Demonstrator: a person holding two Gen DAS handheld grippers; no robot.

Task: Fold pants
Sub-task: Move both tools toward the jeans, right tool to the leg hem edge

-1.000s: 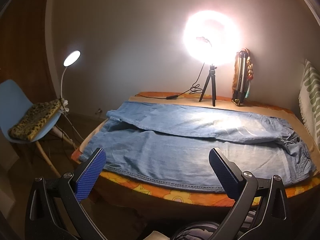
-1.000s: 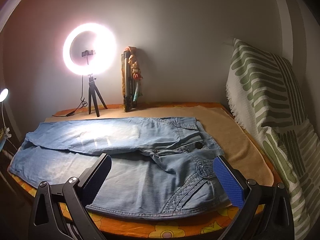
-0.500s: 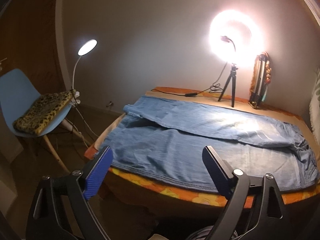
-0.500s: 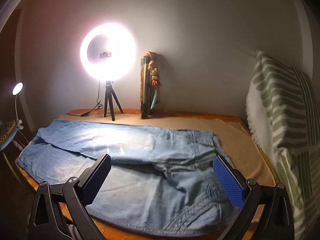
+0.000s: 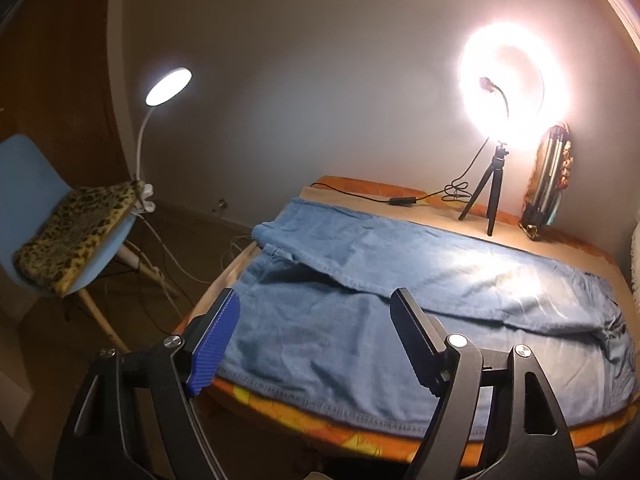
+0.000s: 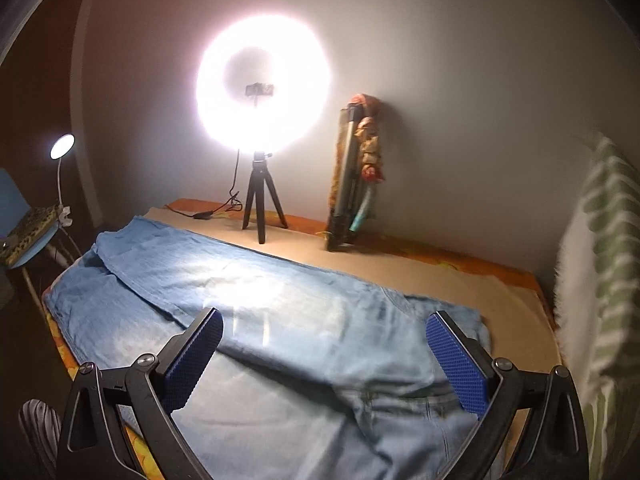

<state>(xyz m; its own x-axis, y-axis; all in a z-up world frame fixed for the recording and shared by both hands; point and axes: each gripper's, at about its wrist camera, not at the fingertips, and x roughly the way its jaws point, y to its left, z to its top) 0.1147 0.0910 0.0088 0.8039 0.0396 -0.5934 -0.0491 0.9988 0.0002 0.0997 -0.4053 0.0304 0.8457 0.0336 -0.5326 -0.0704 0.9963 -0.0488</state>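
Observation:
Light blue jeans (image 5: 400, 292) lie spread flat across the table, legs to the left, waist to the right; they also show in the right wrist view (image 6: 280, 332). The far leg overlaps the near one. My left gripper (image 5: 316, 332) is open and empty, held over the near leg section by the table's front edge. My right gripper (image 6: 324, 348) is open and empty, over the seat and waist part of the jeans.
A lit ring light on a small tripod (image 6: 262, 200) and a folded tripod (image 6: 352, 184) stand at the table's back by the wall. A blue chair with a leopard cushion (image 5: 76, 236) and a desk lamp (image 5: 168, 84) stand left. A striped green cushion (image 6: 600, 280) is at the right.
Both grippers have moved forward over the jeans and swung their view left. Both stay open and empty. The jeans have not moved.

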